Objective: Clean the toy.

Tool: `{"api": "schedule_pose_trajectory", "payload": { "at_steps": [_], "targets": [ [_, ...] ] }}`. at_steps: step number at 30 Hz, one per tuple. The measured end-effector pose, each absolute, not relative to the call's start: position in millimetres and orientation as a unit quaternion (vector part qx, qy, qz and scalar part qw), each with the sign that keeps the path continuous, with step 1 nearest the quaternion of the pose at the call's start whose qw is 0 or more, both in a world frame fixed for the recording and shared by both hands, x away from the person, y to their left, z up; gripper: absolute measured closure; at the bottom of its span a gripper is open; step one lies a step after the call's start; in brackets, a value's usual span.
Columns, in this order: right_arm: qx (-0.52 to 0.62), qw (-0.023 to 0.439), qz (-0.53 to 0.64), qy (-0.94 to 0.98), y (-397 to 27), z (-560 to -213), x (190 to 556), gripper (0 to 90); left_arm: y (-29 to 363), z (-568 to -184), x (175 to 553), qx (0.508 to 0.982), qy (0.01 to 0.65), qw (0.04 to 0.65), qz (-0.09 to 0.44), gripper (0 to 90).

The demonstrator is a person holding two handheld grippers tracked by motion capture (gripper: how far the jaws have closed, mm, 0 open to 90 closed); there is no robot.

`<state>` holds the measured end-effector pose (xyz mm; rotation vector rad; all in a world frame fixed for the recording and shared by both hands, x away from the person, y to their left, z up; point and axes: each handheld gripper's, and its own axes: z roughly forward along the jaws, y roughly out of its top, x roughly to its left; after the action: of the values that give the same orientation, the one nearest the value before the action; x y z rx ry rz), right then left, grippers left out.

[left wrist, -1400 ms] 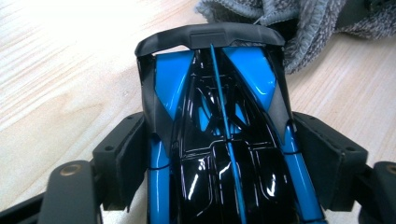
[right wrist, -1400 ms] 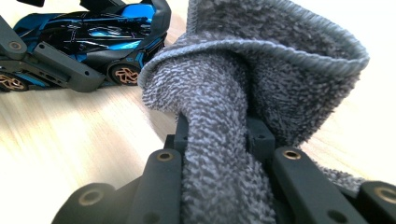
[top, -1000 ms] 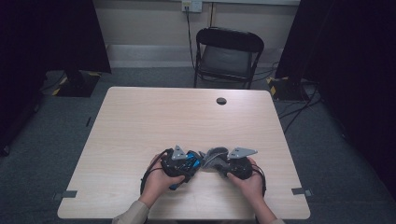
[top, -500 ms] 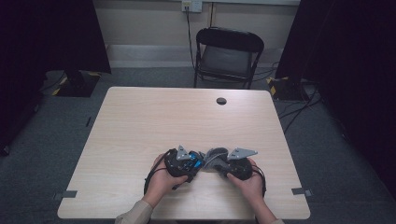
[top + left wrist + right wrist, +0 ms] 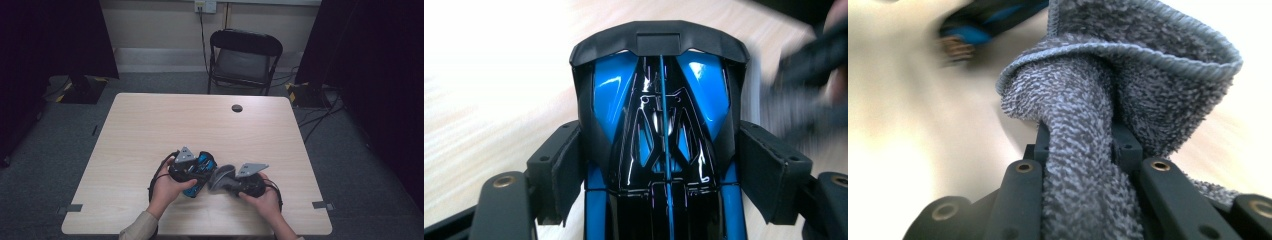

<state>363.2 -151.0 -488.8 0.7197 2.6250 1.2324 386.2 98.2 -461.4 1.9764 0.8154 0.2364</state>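
A glossy blue and black toy car (image 5: 659, 115) sits between the pads (image 5: 564, 170) of my left gripper (image 5: 663, 172), which press on its two sides. From above, the car (image 5: 204, 165) and the left gripper (image 5: 199, 175) are near the table's front edge, left of centre. My right gripper (image 5: 1080, 150) is shut on a bunched grey terry cloth (image 5: 1128, 75) that stands up out of its jaws. In the high view the cloth (image 5: 221, 176) lies right beside the car, with the right gripper (image 5: 229, 183) behind it. The car's blurred blue edge (image 5: 983, 25) also appears in the right gripper view.
Both hands work over a pale wooden table (image 5: 150, 125), close to its near edge. A small round black disc (image 5: 237, 108) sits near the far edge. A black folding chair (image 5: 242, 55) stands behind the table, and cables run along the floor at the right.
My left hand has lifted the car slightly and brought it a little closer to the cloth. The right hand has stayed in place.
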Motion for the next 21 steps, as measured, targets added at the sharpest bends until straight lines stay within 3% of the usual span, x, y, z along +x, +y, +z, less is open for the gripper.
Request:
{"api": "schedule_pose_trajectory", "payload": {
  "at_steps": [5, 9, 17, 21],
  "targets": [
    [0.206, 0.071, 0.404, 0.888, -127, -486, 361, 72.0, 92, -461, 384, 0.812, 0.322, 0.478, 0.093, 25.3],
    [0.242, 0.058, 0.433, 0.866, -135, -487, 367, 72.5, 95, -462, 385, 0.810, 0.324, 0.483, 0.080, 25.3],
    [0.316, 0.109, 0.462, 0.822, -156, -471, 385, 72.7, 93, -457, 383, 0.813, 0.311, 0.485, 0.081, 25.3],
    [0.296, 0.112, 0.444, 0.838, -156, -472, 382, 72.6, 94, -455, 384, 0.811, 0.312, 0.488, 0.086, 25.3]
  ]
}}
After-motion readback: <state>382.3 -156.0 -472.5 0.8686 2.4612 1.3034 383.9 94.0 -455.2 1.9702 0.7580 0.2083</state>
